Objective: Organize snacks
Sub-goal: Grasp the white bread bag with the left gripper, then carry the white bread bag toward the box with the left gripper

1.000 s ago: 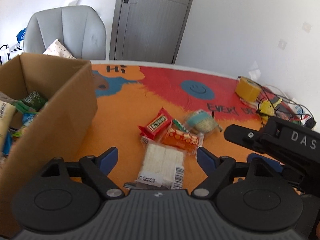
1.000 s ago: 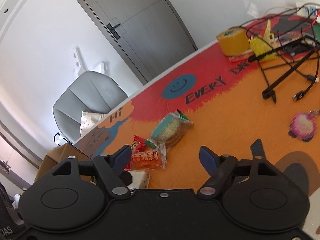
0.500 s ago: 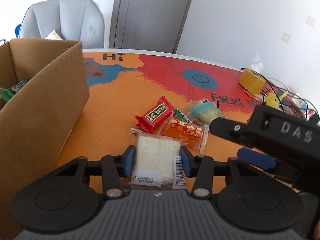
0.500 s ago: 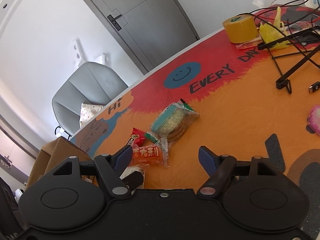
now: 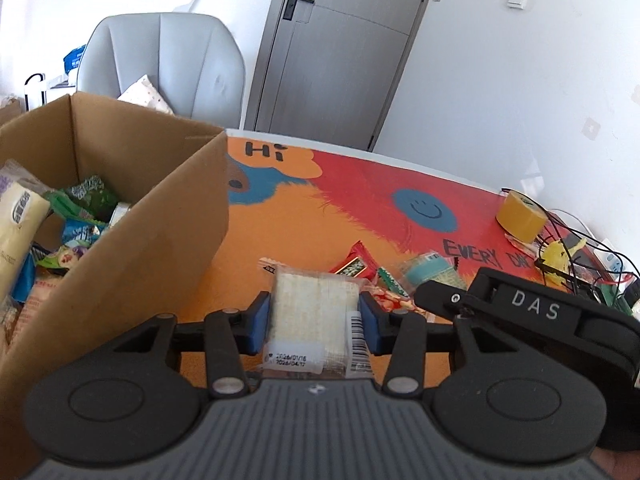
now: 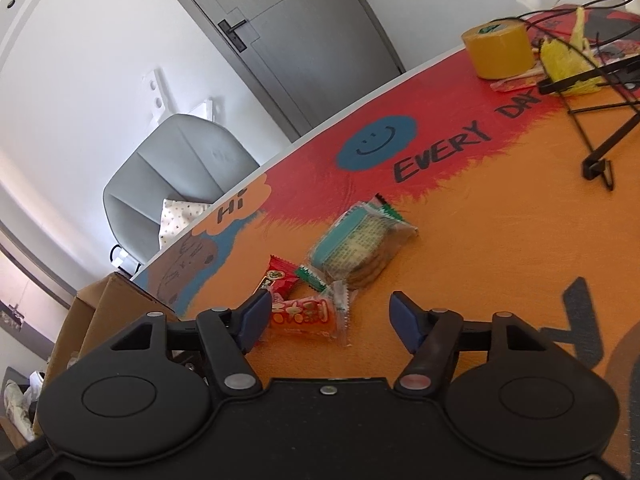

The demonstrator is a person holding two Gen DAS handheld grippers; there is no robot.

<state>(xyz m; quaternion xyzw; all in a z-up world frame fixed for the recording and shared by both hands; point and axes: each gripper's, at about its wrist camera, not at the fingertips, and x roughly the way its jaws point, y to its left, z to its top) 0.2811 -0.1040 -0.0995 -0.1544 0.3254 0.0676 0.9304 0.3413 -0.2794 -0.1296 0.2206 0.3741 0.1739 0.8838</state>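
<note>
My left gripper (image 5: 314, 322) is shut on a clear packet of white rice crackers (image 5: 314, 320) and holds it lifted above the table, just right of the cardboard box (image 5: 160, 216), which holds several snack packs. My right gripper (image 6: 330, 316) is open and empty, low over the table. An orange snack packet (image 6: 306, 314) lies just ahead of its left finger. A red candy packet (image 6: 280, 276) and a teal-wrapped biscuit pack (image 6: 360, 244) lie beyond. The red packet (image 5: 354, 266) and the teal pack (image 5: 430, 270) also show in the left wrist view.
The table has a colourful orange and red mat (image 6: 500, 216). A yellow tape roll (image 6: 498, 50), a yellow toy (image 6: 568, 60) and black cables with a stand (image 6: 600, 132) sit at the far right. A grey chair (image 5: 160, 64) stands behind the table.
My left gripper closed on the rice cracker packet, lifted it off the table and shifted toward the box. My right gripper moved closer to the orange packet, still open.
</note>
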